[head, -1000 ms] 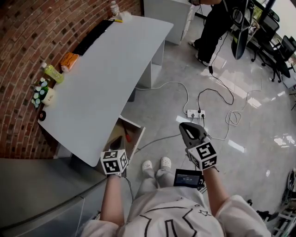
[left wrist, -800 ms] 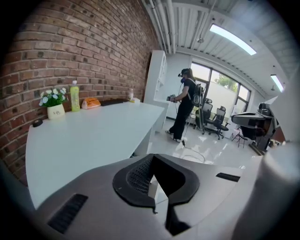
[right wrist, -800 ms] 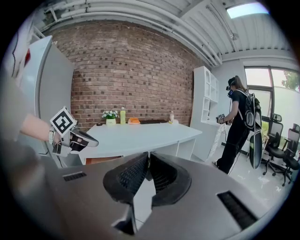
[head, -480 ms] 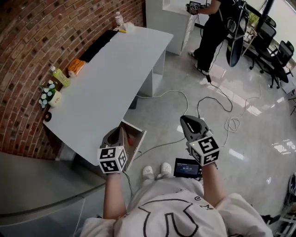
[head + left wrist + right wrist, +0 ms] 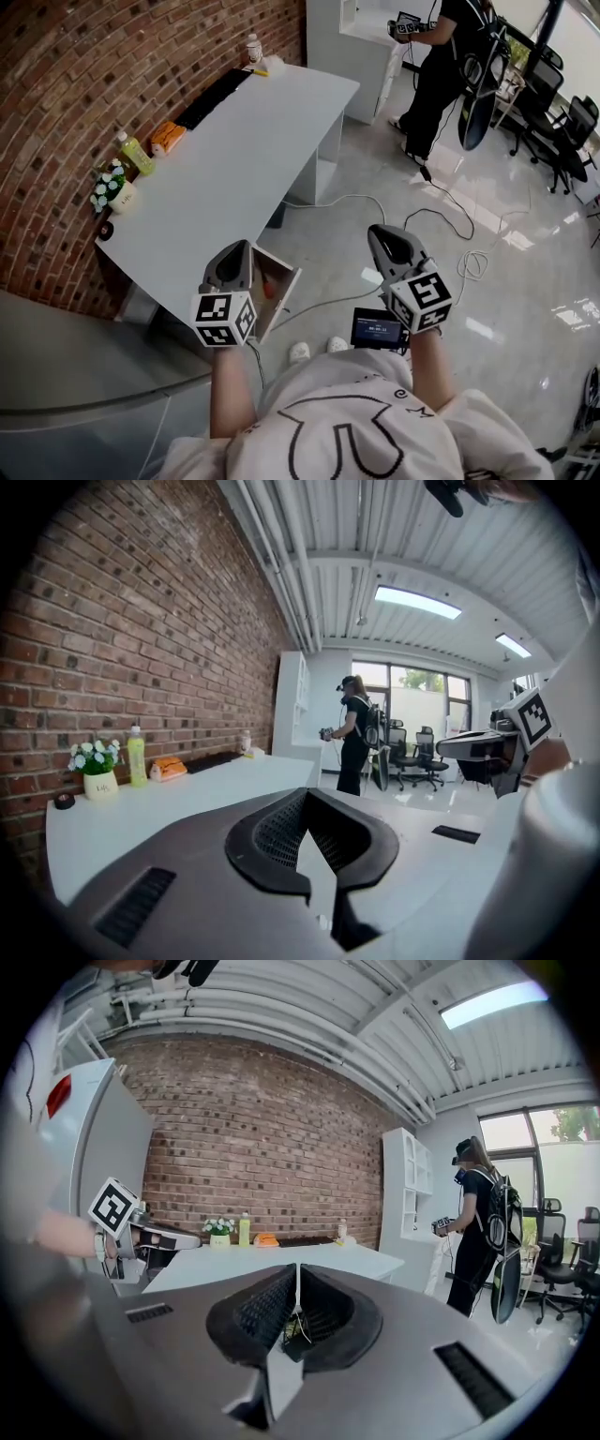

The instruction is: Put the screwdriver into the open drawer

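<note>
The wearer's white printed shirt fills the bottom of the head view, with a small black screen device [image 5: 378, 330] at the waist. Both forearms reach forward. The grey left gripper [image 5: 240, 249] hangs over the near corner of the desk, and in the left gripper view [image 5: 303, 797] its two ribbed black fingers are pressed together with nothing between them. The grey right gripper [image 5: 377, 232] is held over the glossy floor, well apart from the left one. In its own view [image 5: 296, 1274] its fingers also meet at the tips, pinching nothing.

Just beside and below the left gripper, the white desk drawer [image 5: 290, 292] stands pulled out. The red-handled screwdriver [image 5: 270, 289] lies inside it, partly hidden by the gripper.

The long pale grey desk [image 5: 234, 159] runs away along the red brick wall [image 5: 66, 84]. Along its wall edge sit a black tape roll [image 5: 105, 230], a white pot of white flowers [image 5: 117, 192], a yellow-green bottle [image 5: 136, 153] and an orange packet [image 5: 167, 137]. White cables [image 5: 450, 220] trail over the floor. At the far end a person in black [image 5: 445, 56] stands near black office chairs [image 5: 562, 131].
</note>
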`<state>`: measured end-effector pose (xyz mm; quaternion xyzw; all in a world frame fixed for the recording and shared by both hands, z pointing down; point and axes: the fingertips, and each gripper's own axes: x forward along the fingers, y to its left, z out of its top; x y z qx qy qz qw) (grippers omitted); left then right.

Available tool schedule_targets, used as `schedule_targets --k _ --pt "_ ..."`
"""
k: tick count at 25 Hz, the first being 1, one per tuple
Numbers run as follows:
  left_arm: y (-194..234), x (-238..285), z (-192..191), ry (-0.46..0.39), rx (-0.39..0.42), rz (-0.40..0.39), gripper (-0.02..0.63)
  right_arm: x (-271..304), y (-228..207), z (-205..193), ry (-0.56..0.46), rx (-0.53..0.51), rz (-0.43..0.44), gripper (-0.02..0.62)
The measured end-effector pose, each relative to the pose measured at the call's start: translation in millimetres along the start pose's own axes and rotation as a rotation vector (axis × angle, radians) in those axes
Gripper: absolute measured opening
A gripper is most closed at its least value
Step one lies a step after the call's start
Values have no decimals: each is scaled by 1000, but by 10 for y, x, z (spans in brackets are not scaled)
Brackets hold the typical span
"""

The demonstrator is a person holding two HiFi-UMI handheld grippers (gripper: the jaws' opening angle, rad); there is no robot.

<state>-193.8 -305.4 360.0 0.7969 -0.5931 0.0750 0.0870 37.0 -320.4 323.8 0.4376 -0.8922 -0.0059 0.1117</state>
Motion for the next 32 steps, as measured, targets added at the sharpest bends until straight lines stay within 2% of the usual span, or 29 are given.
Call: schedule_targets --k 5,10,32 --pt "-11 -92 247 -83 32 -6 12 61 109 114 -35 -45 8 26" --pt "-57 -171 361 -123 51 -8 12 48 163 180 -57 -60 16 24" --pt "89 -395 472 -197 26 37 12 -25 213 285 -80 -82 7 23"
